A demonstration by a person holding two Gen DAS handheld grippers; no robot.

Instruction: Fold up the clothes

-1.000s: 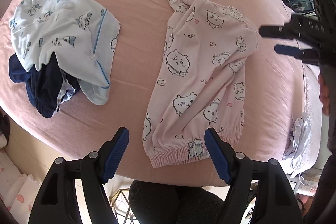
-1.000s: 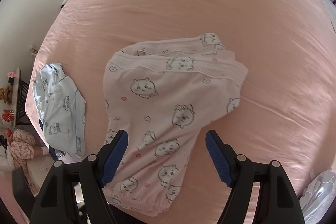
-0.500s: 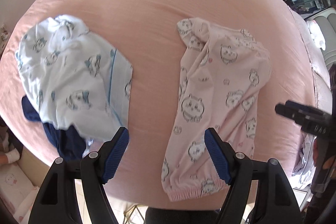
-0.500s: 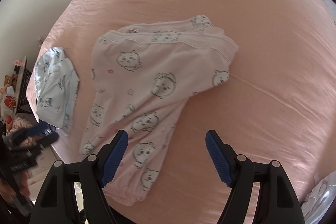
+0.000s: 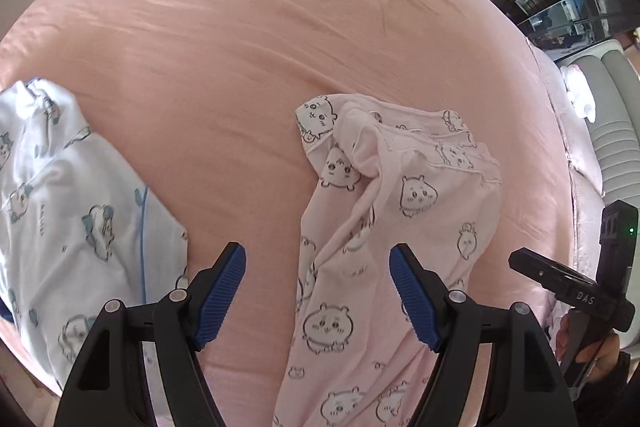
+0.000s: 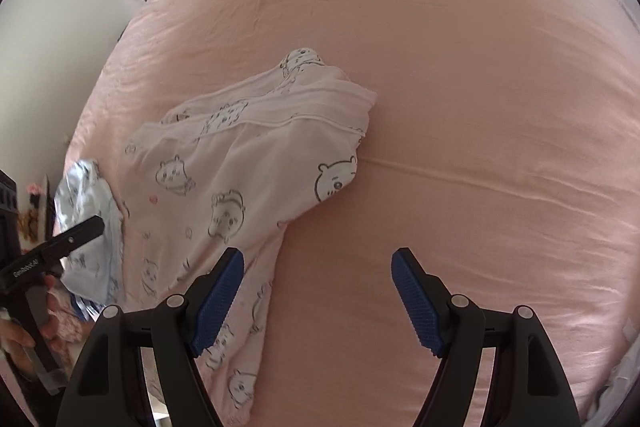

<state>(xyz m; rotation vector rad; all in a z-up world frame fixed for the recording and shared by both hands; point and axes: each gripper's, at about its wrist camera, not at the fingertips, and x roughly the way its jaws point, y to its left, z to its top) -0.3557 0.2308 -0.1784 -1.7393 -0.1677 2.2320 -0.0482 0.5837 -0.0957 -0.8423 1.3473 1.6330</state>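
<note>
I hold my left hand-held gripper (image 5: 318, 297) above the near part of the bed (image 5: 248, 39), its blue-padded jaws standing wide apart with nothing clamped between them. Under it lie the pink pyjama trousers (image 5: 400, 227), printed with little cartoon animal faces, spread lengthwise on the pink sheet with the waistband end bunched and folded over at the far side and a leg running toward me, passing below my right-hand pad. To the left, well apart from them, lies a light blue printed pyjama garment (image 5: 60, 219). My right hand-held gripper (image 6: 318, 297) is likewise wide open and empty, hovering over the sheet just beside the right edge of the pink pyjama trousers (image 6: 240, 195); its left pad sits over the trouser leg, its right pad over bare sheet. From each wrist view I can see the other gripper at the frame's edge, gripped in my hand.
</note>
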